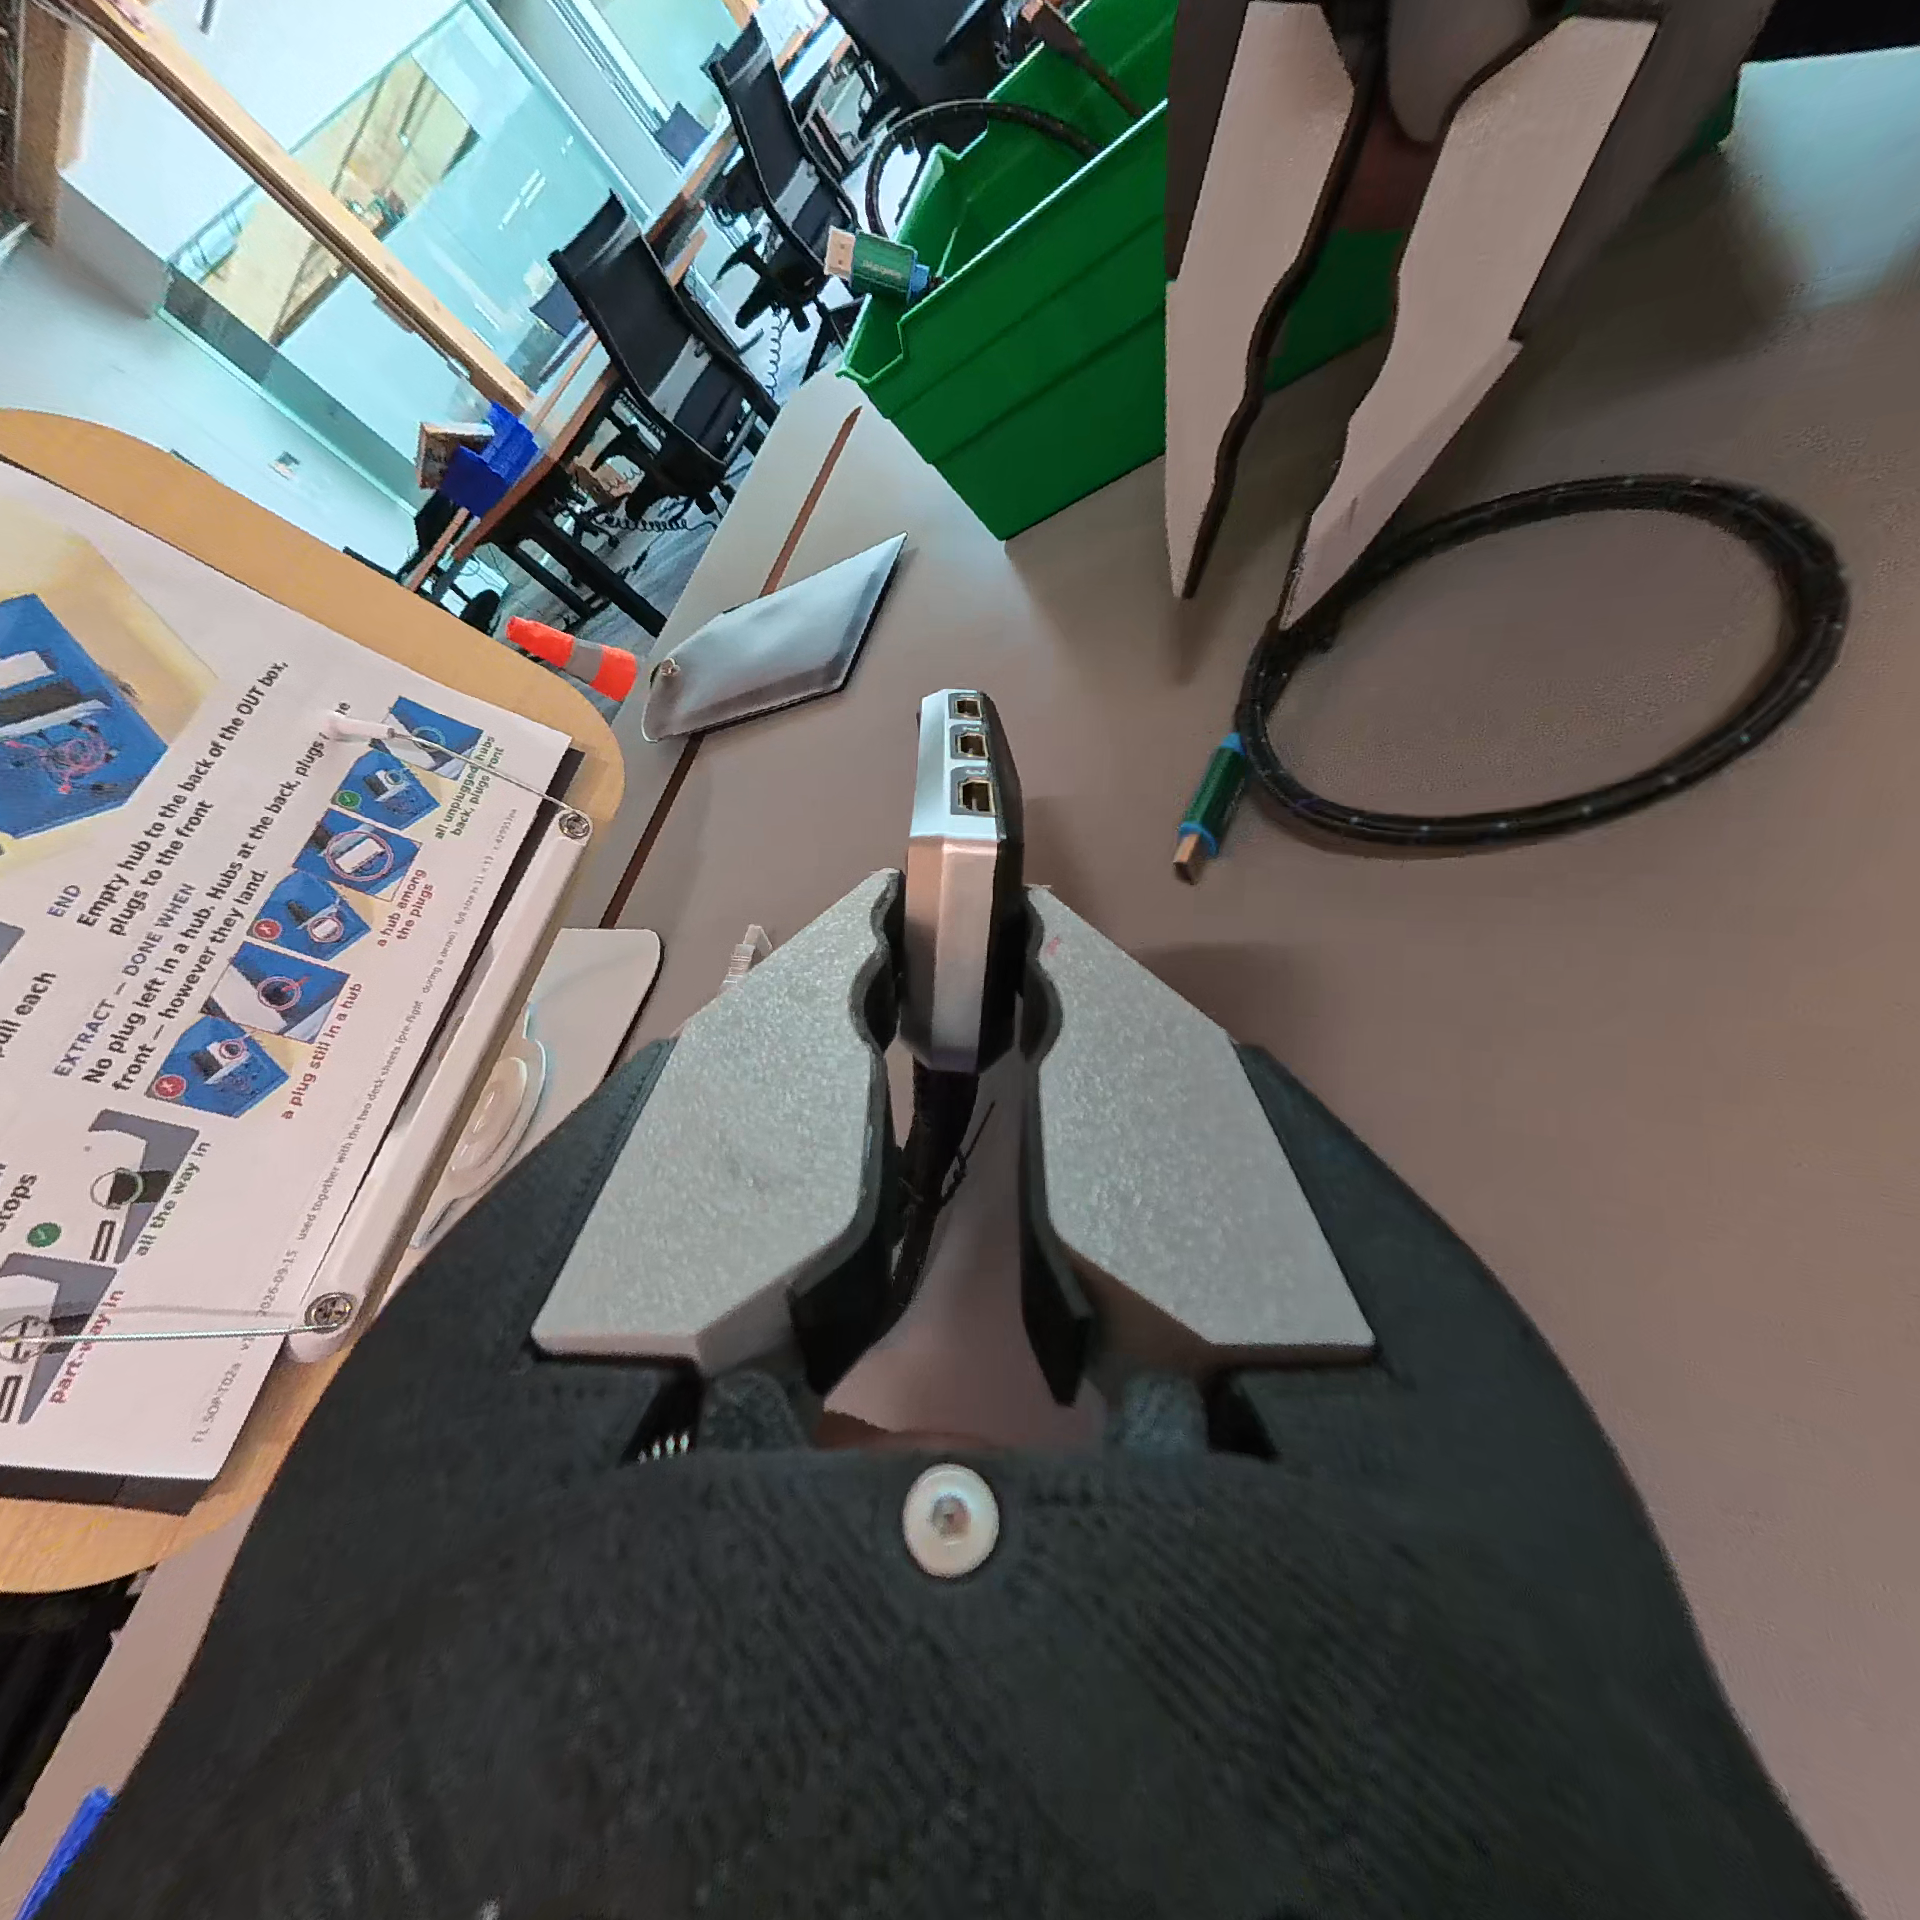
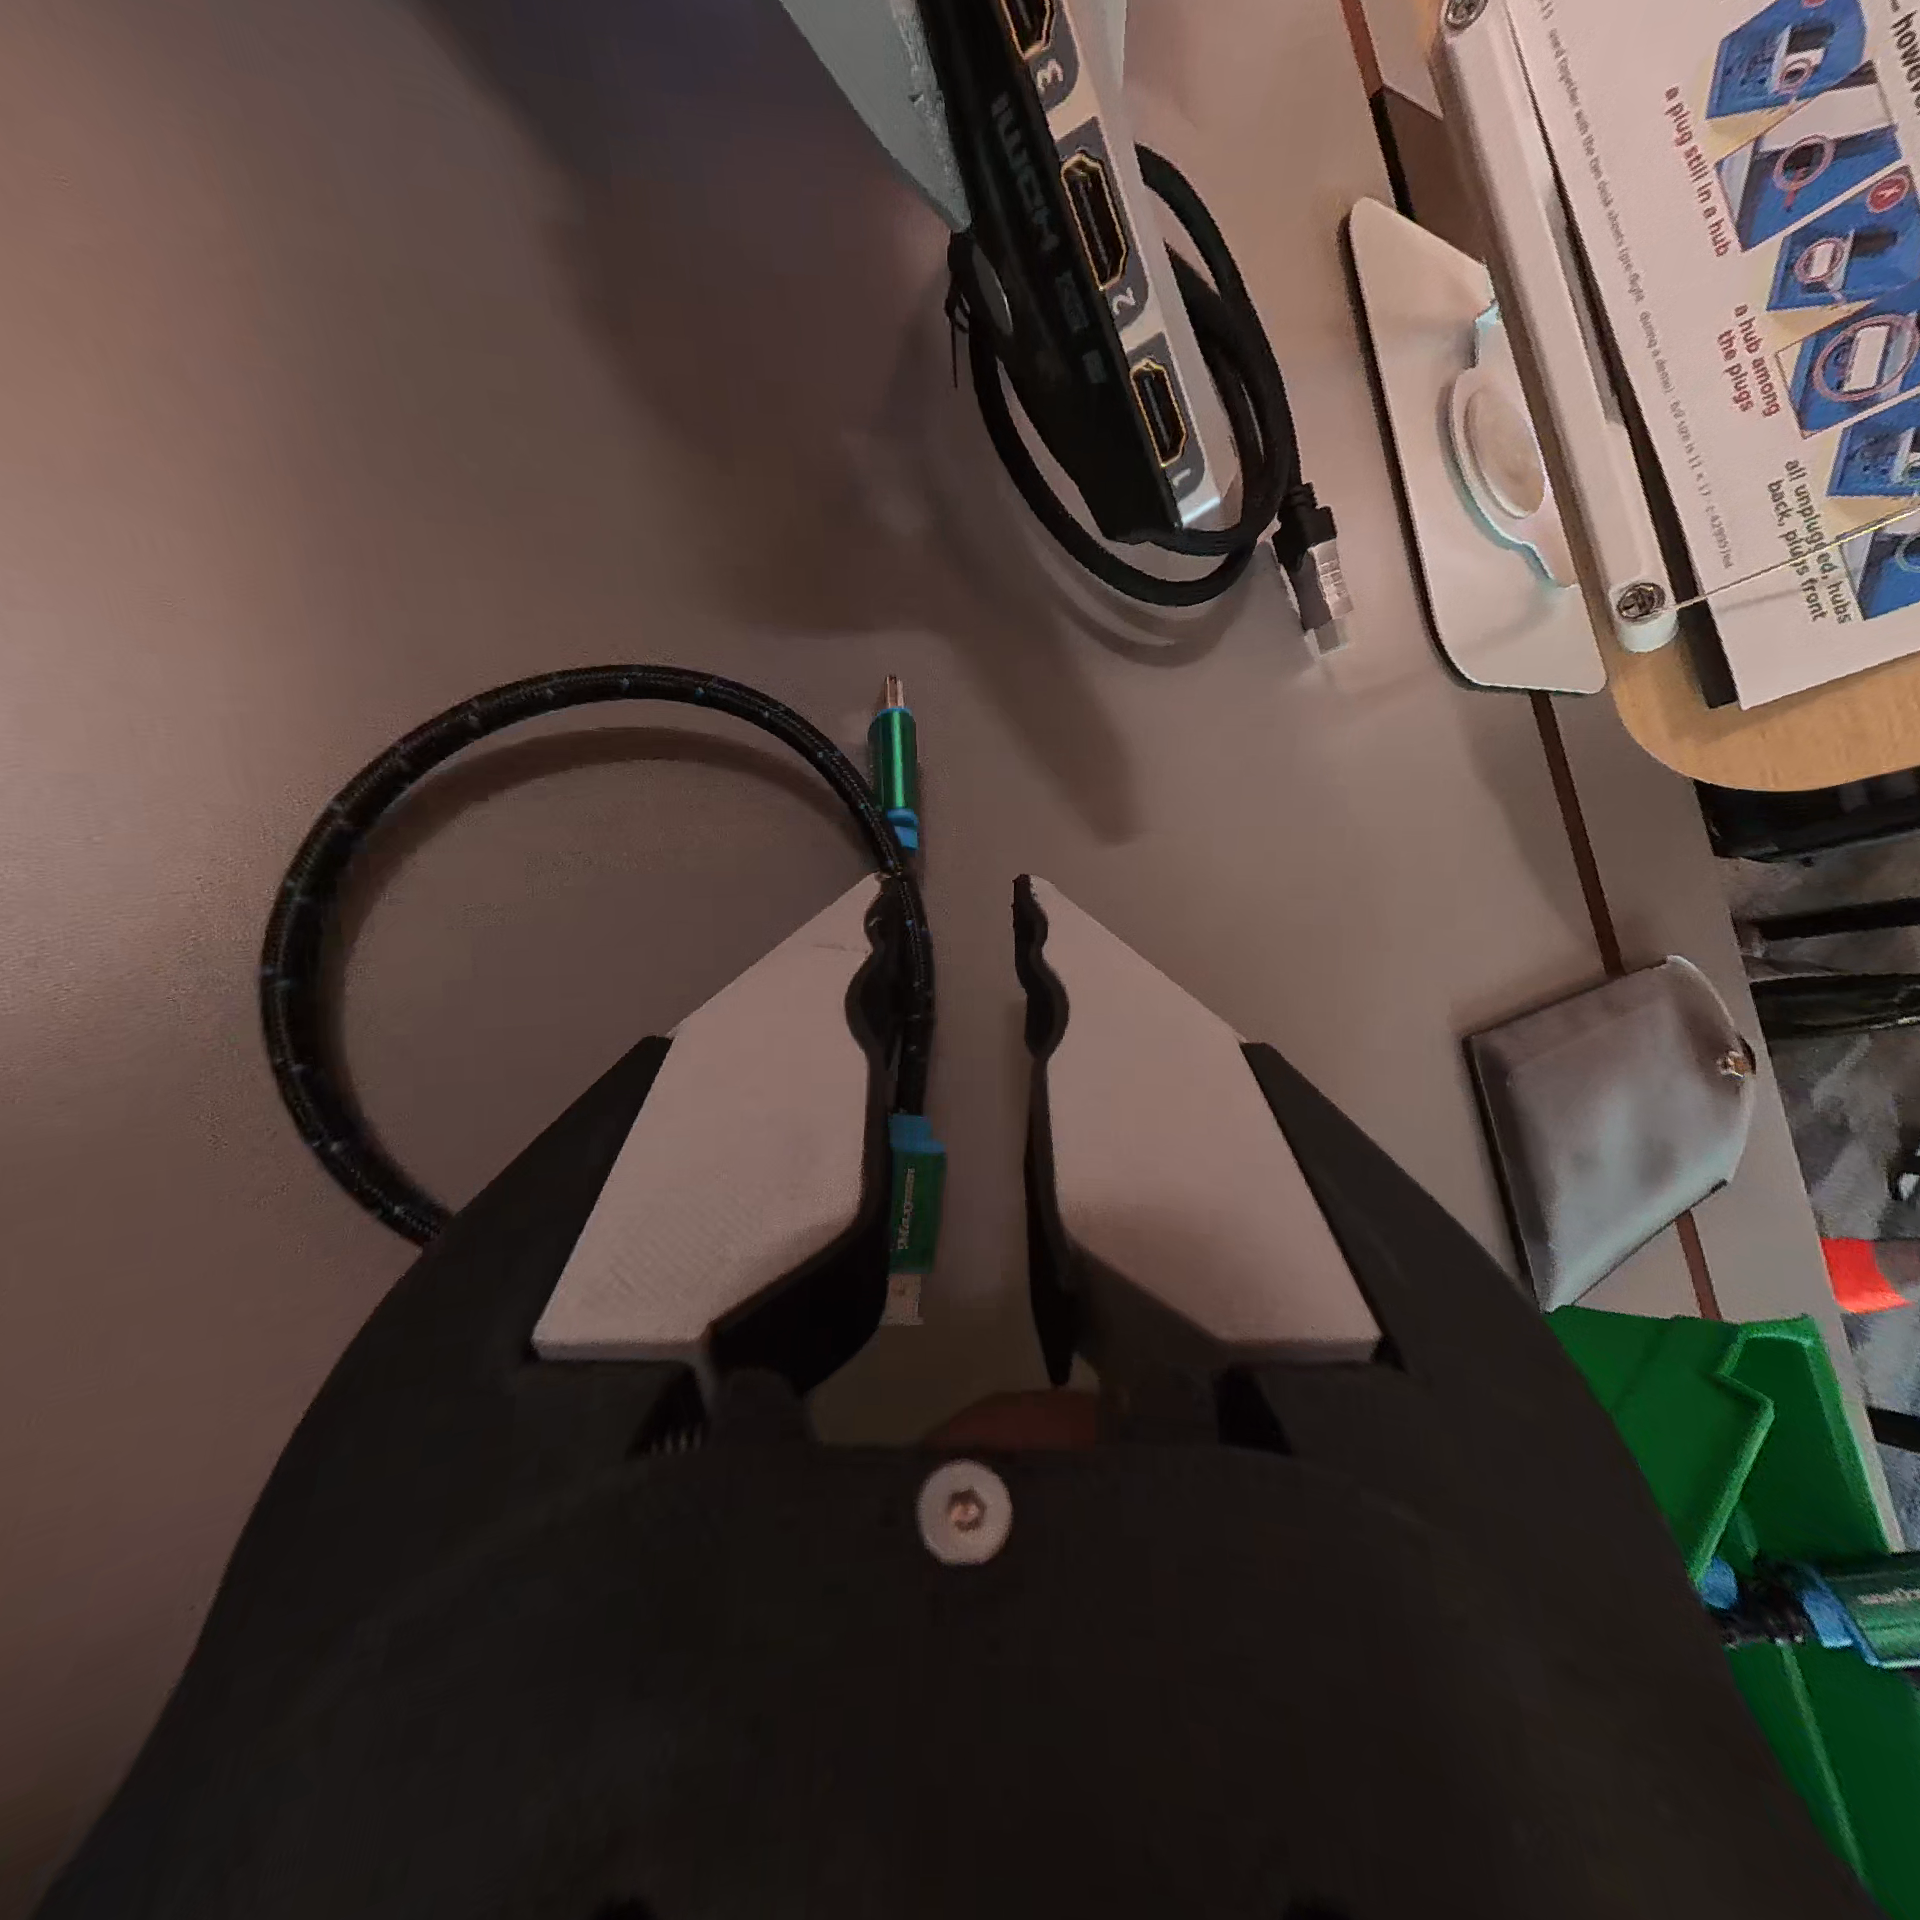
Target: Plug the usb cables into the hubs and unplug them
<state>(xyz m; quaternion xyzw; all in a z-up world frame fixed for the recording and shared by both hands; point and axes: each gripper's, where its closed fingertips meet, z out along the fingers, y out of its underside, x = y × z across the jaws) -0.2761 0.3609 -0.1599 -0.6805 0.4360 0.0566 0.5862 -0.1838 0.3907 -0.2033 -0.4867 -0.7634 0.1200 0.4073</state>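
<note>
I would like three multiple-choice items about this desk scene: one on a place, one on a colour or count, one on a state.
1. Where is the hub?
A. in the green bin
B. between the left gripper jaws
C. on the instruction sheet

2. What colour are the shells of the braided cable plugs?
A. red
B. white
C. green

3. How is the right gripper?
A. open, jaws apart
B. shut on the hub
C. shut on a pen

Key: 1 B, the jaws clamp the hub's sides. 2 C, both plug shells show green. 3 A, a gap shows between the jaws, with the cable along one of them.
</note>
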